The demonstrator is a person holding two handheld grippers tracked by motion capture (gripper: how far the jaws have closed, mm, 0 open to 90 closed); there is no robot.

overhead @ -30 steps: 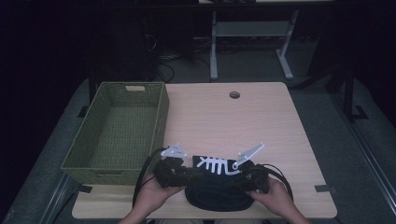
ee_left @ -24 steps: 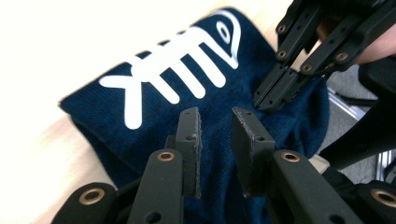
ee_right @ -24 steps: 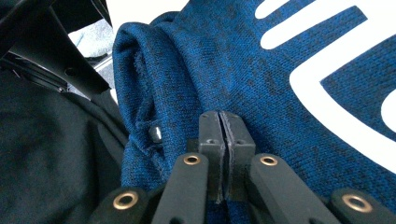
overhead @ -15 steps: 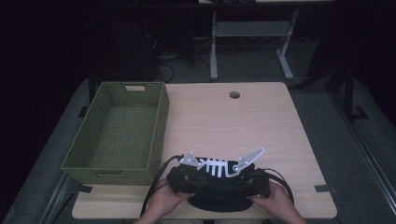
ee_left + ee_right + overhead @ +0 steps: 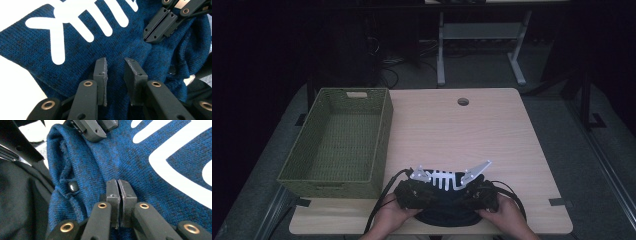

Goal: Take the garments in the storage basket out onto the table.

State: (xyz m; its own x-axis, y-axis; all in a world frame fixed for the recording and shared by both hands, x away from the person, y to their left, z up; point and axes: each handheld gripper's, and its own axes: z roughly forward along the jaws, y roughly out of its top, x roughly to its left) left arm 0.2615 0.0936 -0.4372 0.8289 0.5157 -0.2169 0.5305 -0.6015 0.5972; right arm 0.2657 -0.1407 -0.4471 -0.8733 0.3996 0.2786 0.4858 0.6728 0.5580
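Note:
A dark blue knit garment (image 5: 447, 210) with a white fishbone print (image 5: 439, 177) lies bunched at the table's near edge, between two hands. My left gripper (image 5: 424, 192) (image 5: 115, 62) has its jaws a little apart, with a thick fold of the knit pinched between them. My right gripper (image 5: 469, 192) (image 5: 118, 181) is shut, its pads pressed together on a thin crease of the same fabric. The two grippers point toward each other and sit close together: the right gripper (image 5: 150, 37) shows in the left gripper view, the left gripper (image 5: 96, 132) in the right gripper view. A small dark button (image 5: 72, 187) sits on a folded edge.
A green woven basket (image 5: 382, 130) stands on the left half of the wooden table (image 5: 472, 135). A round cable hole (image 5: 463, 101) is near the far edge. Cables trail from both grippers over the near edge. A metal stand is on the floor beyond.
Both hands have sunk toward the table's near edge with the garment. The left gripper has moved down and rightward, closer to the right one.

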